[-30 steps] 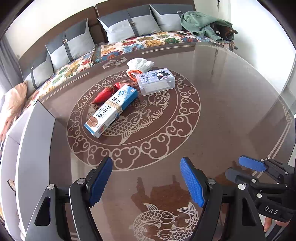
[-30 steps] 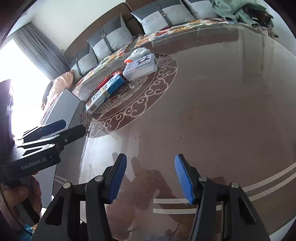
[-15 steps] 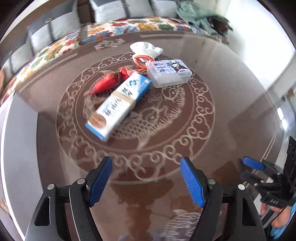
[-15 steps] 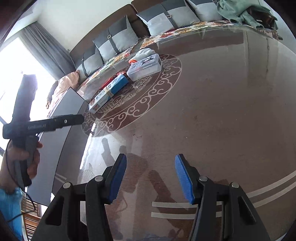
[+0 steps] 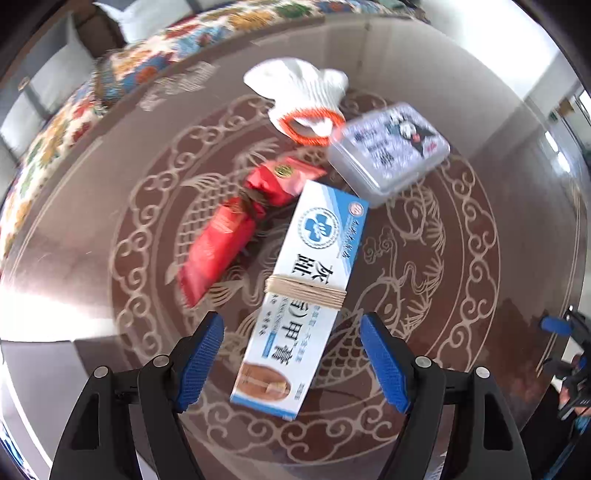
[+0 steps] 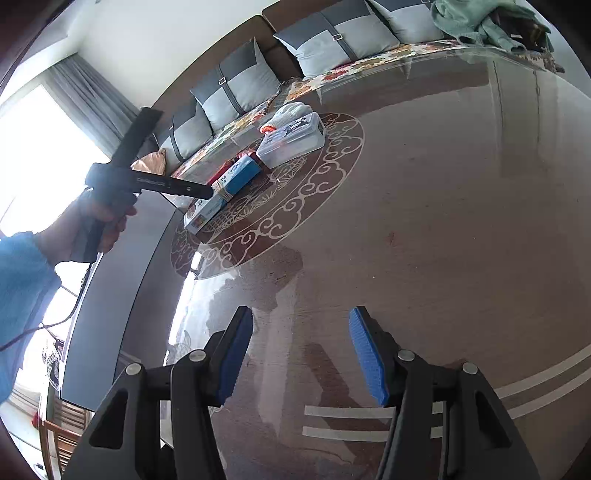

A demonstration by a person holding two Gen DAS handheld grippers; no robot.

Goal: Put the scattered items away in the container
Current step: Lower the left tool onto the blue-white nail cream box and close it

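A long blue-and-white box [image 5: 306, 291] bound with string lies on the round brown table [image 5: 480, 295]. Its near end sits between the open jaws of my left gripper [image 5: 291, 362]. A red packet [image 5: 236, 229] lies left of the box. A white glove with an orange cuff [image 5: 303, 96] and a clear lidded plastic case [image 5: 388, 151] lie beyond. My right gripper [image 6: 301, 354] is open and empty over bare table near the front edge. In the right wrist view the box [image 6: 221, 192], the case [image 6: 291, 140] and the left gripper [image 6: 205, 192] show at the far left.
A sofa with grey cushions [image 6: 240, 81] and a floral cover runs behind the table. A green cloth [image 6: 476, 18] lies at its right end. A grey panel [image 6: 122, 258] stands at the table's left edge.
My left gripper has moved forward and down over the table until the blue-and-white box's near end lies between its open jaws. My right gripper has stayed nearly still.
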